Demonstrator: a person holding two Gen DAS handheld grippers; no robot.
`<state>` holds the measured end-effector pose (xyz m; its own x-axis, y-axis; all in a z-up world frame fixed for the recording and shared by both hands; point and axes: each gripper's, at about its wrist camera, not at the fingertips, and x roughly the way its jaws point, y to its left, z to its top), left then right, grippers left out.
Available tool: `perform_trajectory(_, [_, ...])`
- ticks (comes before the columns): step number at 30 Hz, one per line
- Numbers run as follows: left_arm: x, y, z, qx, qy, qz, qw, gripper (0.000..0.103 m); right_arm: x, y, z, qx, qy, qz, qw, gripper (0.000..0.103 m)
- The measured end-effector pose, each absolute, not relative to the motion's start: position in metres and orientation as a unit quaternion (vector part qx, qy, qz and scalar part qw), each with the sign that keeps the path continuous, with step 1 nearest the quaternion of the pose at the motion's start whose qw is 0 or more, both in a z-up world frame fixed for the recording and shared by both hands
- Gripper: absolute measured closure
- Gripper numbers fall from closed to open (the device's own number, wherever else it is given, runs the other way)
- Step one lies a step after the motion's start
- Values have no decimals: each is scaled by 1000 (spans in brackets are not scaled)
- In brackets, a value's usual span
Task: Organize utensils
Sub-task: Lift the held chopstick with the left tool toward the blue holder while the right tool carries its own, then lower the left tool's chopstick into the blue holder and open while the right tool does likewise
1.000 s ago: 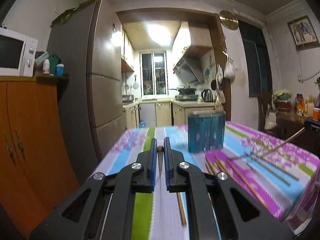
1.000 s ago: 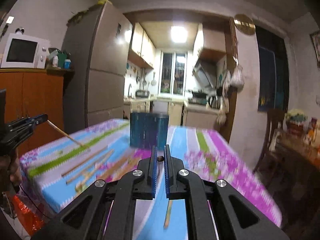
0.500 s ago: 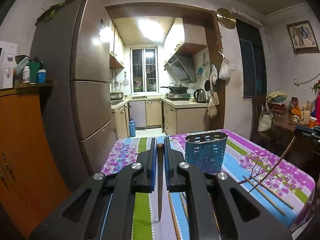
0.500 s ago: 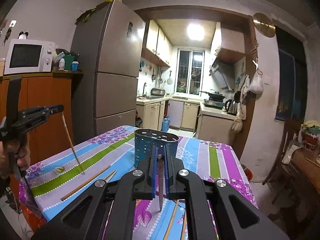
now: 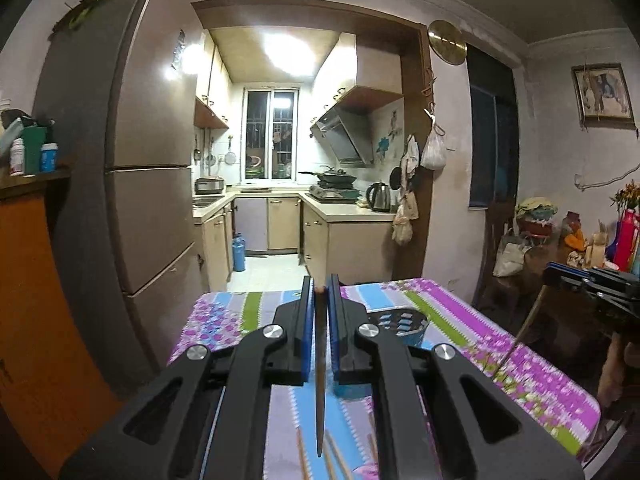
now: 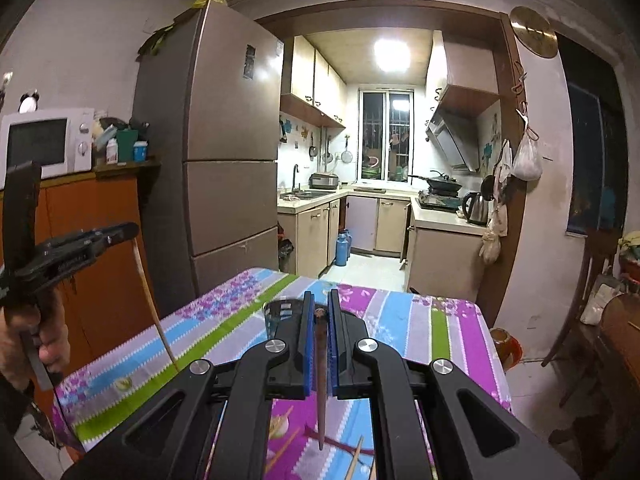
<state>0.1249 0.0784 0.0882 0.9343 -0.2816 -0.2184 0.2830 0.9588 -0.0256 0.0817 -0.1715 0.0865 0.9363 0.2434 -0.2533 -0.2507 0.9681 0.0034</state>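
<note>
We are in the carrying step: each gripper has a chopstick off the table and is bringing it toward the holder. The left gripper [image 5: 320, 292] is pinching one dark chopstick [image 5: 319, 380] near its upper end, so the stick hangs down with its tip clear of the striped tablecloth [image 5: 500, 344]. The right gripper [image 6: 319, 312] is clamped the same way on its own chopstick [image 6: 320, 380], also hanging nearly straight down. The blue perforated holder [image 5: 400, 320] stands on the cloth just ahead — partly hidden behind the fingers in both wrist views. More chopsticks [image 5: 334, 456] lie loose on the cloth below us.

As we judge it, the next move calls for bringing each hanging tip over the holder's open mouth and lowering it inside before the jaws let go. The sticks dangle from a high pinch — they may swing — so we should go one at a time and keep the two grippers from crowding each other over the narrow opening.
</note>
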Motion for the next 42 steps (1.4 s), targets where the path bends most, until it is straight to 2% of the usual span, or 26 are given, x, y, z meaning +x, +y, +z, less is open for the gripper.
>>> perform_trajectory(14, [175,22,139,4,91,-170,981,98,146,-168,150,-15,113,127,985,95])
perform_trajectory(22, [208,18,161,-18,70,-161,984,98,187,-174,184,-2,102,126,987,95])
perform_trajectory(29, [238,5,161,-25,68,-162,984,98,221,-171,176,0,110,129,985,95])
perform_trajectory(42, [270,-12,115,-16,114,-161,980,98,262,-160,126,4,148,136,980,95])
